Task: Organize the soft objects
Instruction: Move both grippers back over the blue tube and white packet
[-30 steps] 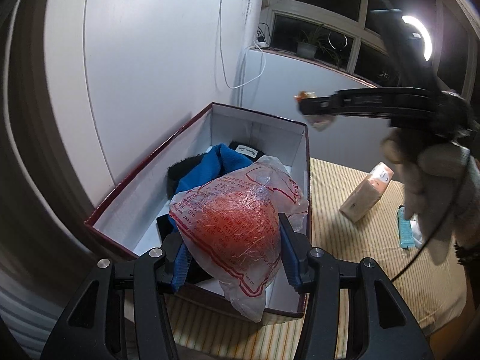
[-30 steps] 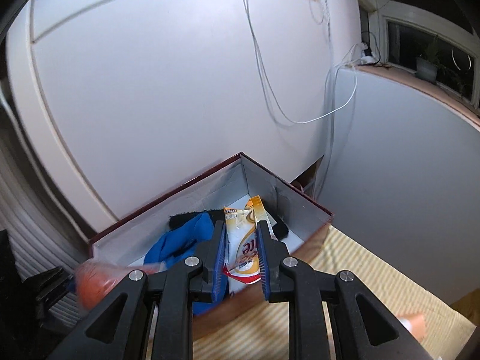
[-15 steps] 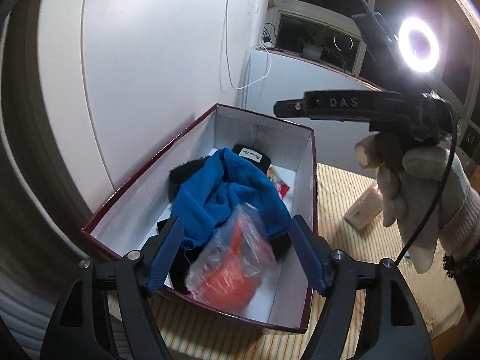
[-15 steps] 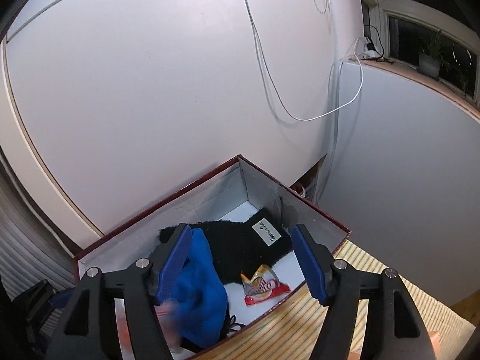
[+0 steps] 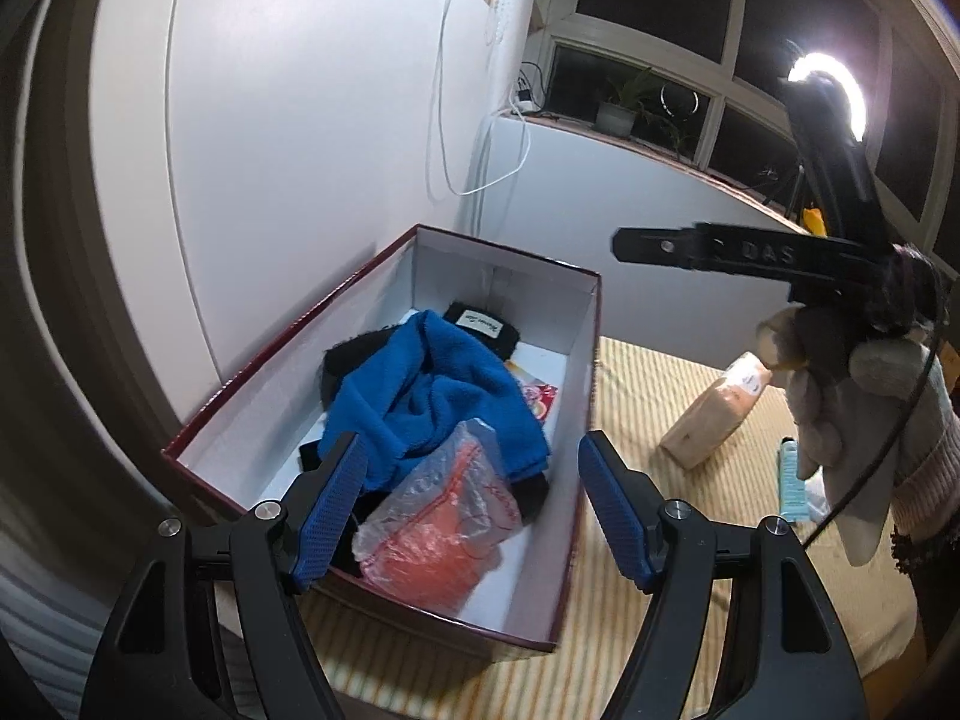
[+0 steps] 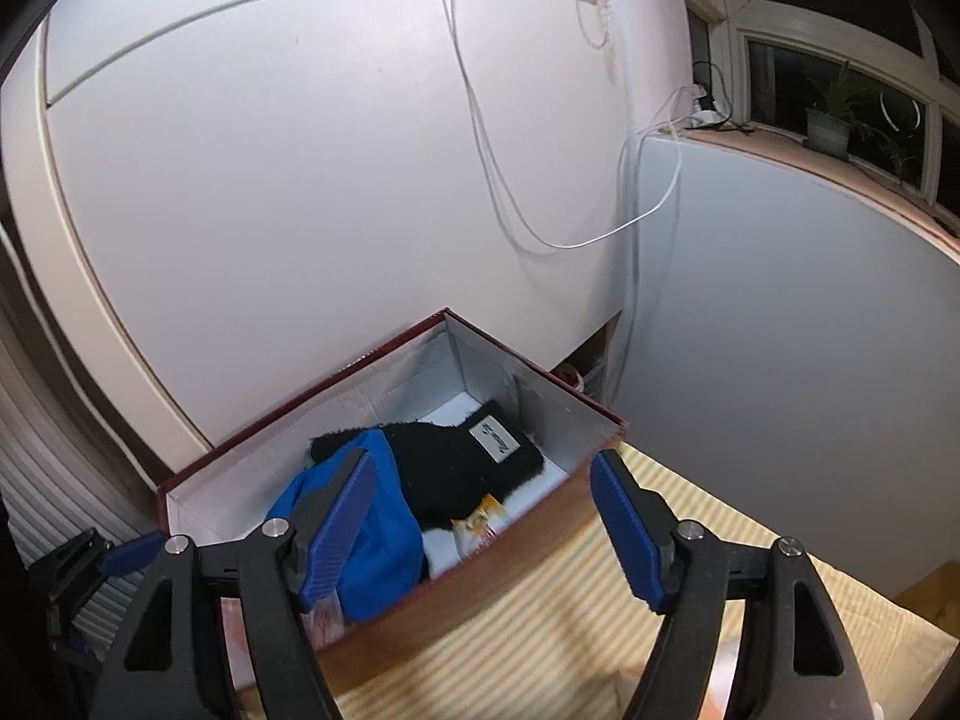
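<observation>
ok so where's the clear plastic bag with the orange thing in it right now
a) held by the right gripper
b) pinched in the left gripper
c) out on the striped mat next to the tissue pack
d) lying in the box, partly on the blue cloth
d: the plastic bag lies inside the box, its top against the blue cloth, while the left gripper stands open above it, holding nothing.

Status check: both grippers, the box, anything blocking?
Left gripper open, empty. Right gripper open, empty. Orange bag in box. Nothing blocking.
</observation>
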Motion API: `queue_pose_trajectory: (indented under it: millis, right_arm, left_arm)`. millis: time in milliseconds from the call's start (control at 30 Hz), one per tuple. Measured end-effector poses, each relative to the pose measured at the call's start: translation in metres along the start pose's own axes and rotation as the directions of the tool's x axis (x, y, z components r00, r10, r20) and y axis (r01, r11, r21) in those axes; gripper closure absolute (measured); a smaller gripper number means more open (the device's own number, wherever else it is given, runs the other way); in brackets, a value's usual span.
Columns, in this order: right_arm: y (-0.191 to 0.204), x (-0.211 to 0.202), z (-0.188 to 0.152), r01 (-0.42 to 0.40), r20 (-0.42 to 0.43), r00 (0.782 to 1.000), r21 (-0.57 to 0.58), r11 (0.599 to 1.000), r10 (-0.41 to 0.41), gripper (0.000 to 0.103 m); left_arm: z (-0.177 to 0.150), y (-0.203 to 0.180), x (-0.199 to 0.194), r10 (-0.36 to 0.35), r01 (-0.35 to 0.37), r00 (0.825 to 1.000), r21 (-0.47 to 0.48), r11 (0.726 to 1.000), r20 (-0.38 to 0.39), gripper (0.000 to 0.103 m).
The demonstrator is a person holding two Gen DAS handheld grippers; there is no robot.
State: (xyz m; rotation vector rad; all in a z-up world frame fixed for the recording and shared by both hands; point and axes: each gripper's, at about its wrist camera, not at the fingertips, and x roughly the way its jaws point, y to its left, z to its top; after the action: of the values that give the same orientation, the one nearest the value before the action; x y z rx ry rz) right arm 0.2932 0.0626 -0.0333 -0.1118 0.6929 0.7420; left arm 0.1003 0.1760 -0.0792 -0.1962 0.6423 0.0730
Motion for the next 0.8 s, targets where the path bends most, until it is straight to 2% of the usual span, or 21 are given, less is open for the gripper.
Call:
queue_pose_trajectory:
  millis: [167,333,567,800]
  right_arm:
    - [-0.016,-0.033,-0.017,0.010,0.009,1.000,0.021,1.000,-0.010,0.030]
    - [-0.048,-0.083,-0.051,0.000,0.025,1.000,0.086,0.996,-0.002,0.030]
    - [-0.098,-0.156,-0.108,0.102,0.060,0.992,0.163,0.981,-0.113,0.026]
    - [-0.137,-0.202,-0.157,0.167,0.053,0.981,0.254,0.953,-0.186,0.025]
  left_arm:
    - [-0.003,-0.015,-0.008,-0.040,0.040,0.999,0.008,0.999,0.003,0.030]
    - [-0.008,-0.030,-0.017,-0.075,0.075,0.997,0.025,0.997,0.006,0.030]
    - [-0.017,-0.061,-0.019,-0.139,0.139,0.990,0.056,0.989,-0.008,0.030]
    - [-0.029,-0.105,-0.005,-0.199,0.205,0.978,0.109,0.973,-0.059,0.030]
